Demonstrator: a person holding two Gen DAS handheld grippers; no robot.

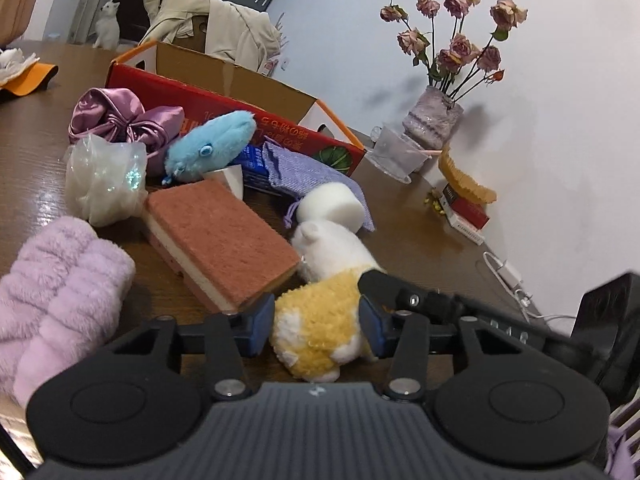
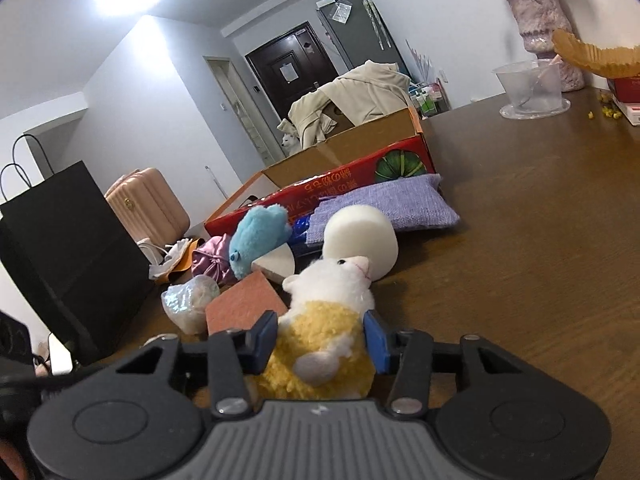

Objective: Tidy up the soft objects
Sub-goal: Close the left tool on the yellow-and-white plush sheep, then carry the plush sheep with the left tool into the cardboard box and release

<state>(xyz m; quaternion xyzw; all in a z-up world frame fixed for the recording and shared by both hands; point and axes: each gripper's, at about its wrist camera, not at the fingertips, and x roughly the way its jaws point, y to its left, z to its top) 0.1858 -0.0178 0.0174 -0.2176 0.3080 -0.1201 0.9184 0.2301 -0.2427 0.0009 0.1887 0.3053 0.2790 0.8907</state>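
Note:
A yellow-and-white plush animal (image 1: 320, 316) lies on the brown table (image 1: 420, 232). My left gripper (image 1: 316, 330) has its blue pads on both sides of the plush's yellow body. My right gripper (image 2: 322, 338) also has its pads against the same plush (image 2: 320, 332); one of its fingers (image 1: 384, 286) shows in the left wrist view. Beyond lie an orange sponge (image 1: 224, 240), a white foam cylinder (image 1: 332, 204), a blue plush (image 1: 210, 146), a purple knit cloth (image 1: 304, 174), a purple satin pouch (image 1: 120, 120), a wrapped white bundle (image 1: 104, 180) and a fluffy lilac cloth (image 1: 52, 296).
An open red cardboard box (image 1: 240, 96) stands behind the pile. A vase of dried roses (image 1: 434, 120), a clear plastic cup (image 1: 396, 152), small boxes (image 1: 466, 210) and a white cable (image 1: 508, 276) sit by the wall. A black paper bag (image 2: 68, 248) stands at the left.

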